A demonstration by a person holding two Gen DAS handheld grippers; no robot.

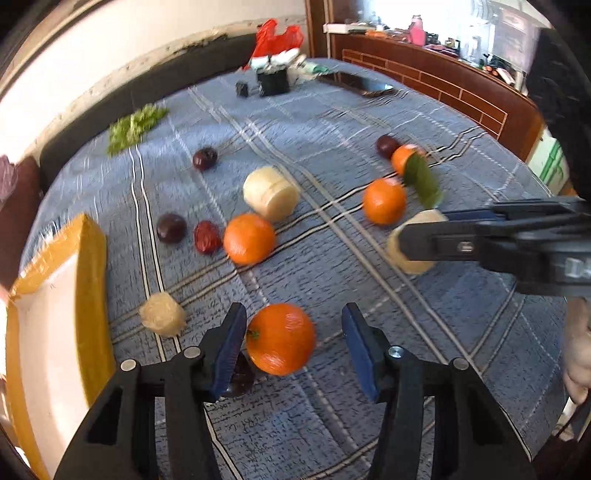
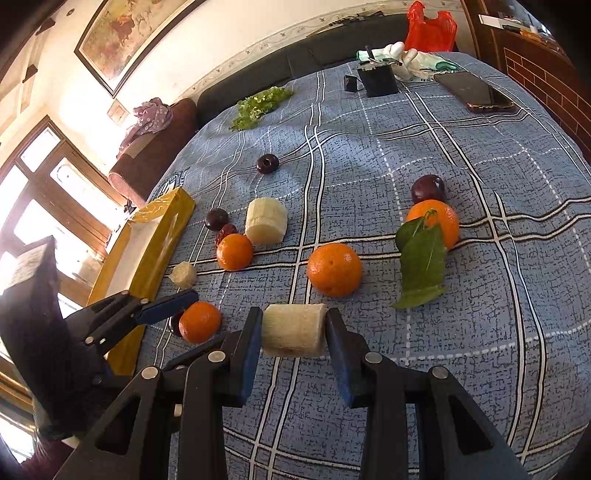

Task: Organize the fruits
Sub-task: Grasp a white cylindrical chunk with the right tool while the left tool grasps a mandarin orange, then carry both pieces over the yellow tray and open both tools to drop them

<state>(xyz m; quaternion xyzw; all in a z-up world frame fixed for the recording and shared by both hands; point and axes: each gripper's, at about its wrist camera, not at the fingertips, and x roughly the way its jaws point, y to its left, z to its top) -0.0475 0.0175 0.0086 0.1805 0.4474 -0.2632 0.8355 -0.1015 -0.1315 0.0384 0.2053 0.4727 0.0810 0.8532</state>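
Note:
My left gripper [image 1: 293,345] points down at the blue plaid cloth [image 1: 369,295]. An orange [image 1: 280,343] lies between its blue pads: it is close to the left pad, with a gap at the right pad, so the gripper is open. A dark plum [image 1: 240,373] sits half hidden under its left finger. My right gripper [image 2: 293,332] is shut on the two ends of a pale peeled fruit chunk [image 2: 293,330] and holds it lengthwise. More oranges [image 2: 334,269], plums [image 2: 427,188] and pale chunks [image 2: 266,220] are scattered on the cloth.
A yellow box [image 1: 92,277] with a white inside lies open at the left edge. A leafy orange [image 2: 437,221], a red date [image 1: 207,237] and green leaves [image 2: 258,105] also lie about. At the far end are a phone [image 2: 474,92], a black box [image 2: 378,81] and a red bag [image 2: 430,31].

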